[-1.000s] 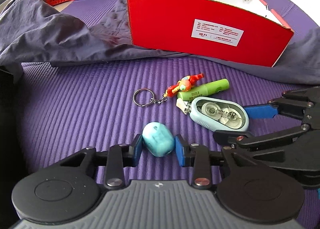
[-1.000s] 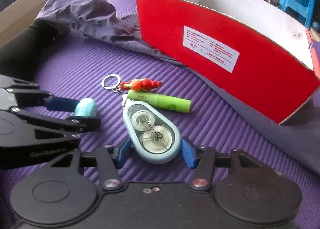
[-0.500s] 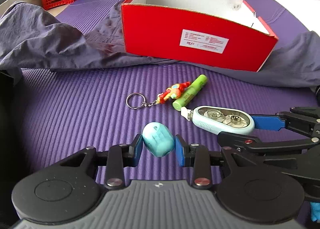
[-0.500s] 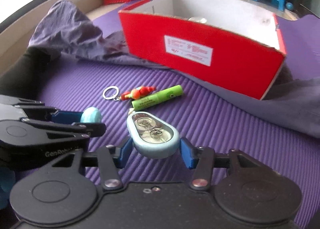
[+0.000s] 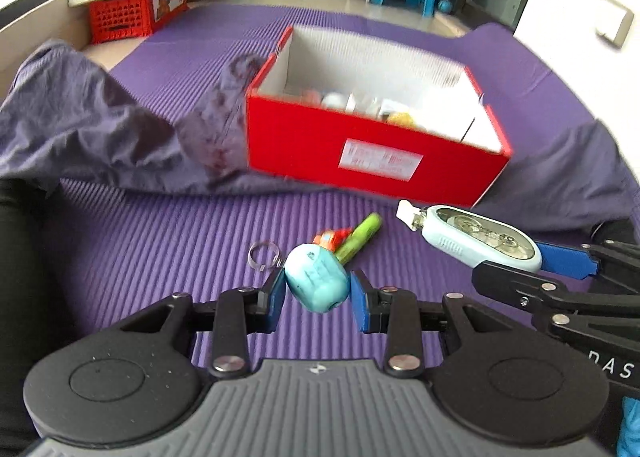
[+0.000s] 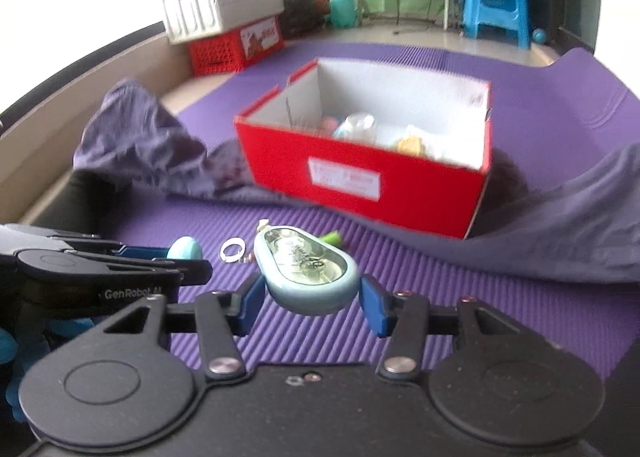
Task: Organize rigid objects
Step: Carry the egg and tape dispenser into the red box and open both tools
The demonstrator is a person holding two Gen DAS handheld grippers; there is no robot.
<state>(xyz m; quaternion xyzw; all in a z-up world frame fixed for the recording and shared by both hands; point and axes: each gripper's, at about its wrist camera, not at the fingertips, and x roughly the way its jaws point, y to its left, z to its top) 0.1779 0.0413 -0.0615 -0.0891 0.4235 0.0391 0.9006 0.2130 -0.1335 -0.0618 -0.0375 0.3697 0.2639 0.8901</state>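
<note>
A pale blue rounded toy (image 5: pixel 316 282) is clamped between the blue pads of the left hand-held gripper (image 5: pixel 318 295) and is carried clear of the purple mat (image 5: pixel 160 241), on the near side of the red box (image 5: pixel 372 153). A light blue correction tape dispenser (image 6: pixel 310 271) is clamped in the right hand-held gripper (image 6: pixel 312 297), also lifted off the mat and on the near side of the box, to the right of the toy. A green tube (image 5: pixel 358 237), a red and orange keychain figure (image 5: pixel 332 238) and its ring (image 5: pixel 263 255) are left lying on the mat in front of the box. Several small items, blurred, are seen inside the box. A grey-purple cloth (image 5: pixel 100 137) is bunched to the left of the box.
</note>
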